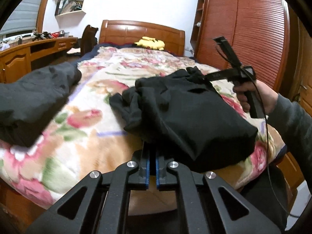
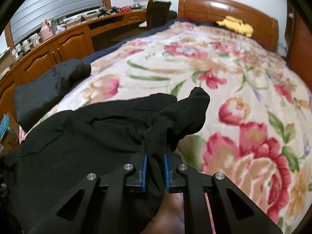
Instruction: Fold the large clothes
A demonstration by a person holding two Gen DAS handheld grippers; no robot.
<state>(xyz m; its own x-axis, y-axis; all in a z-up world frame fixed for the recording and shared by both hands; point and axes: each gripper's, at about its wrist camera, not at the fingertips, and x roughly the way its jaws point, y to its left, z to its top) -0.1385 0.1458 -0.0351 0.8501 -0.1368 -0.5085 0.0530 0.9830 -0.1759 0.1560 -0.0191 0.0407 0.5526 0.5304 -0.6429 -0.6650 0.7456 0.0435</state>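
The black garment [image 1: 193,113] covers the tips of the left tool [image 1: 152,154], so its grip there is not visible. Left of the garment, a dark grey cloth [image 1: 33,101] is blurred and cut by the picture's edge. Items on the bench [image 2: 64,37] are too small to tell.

Garment [image 1: 187,105] on blanket [image 1: 101,89], jacket [image 1: 33,97] left, plush toy [image 1: 150,42] behind.

A home bedroom — wooden bed [image 1: 142,32], floral blanket [image 2: 224,74], wardrobe [image 1: 243,29].
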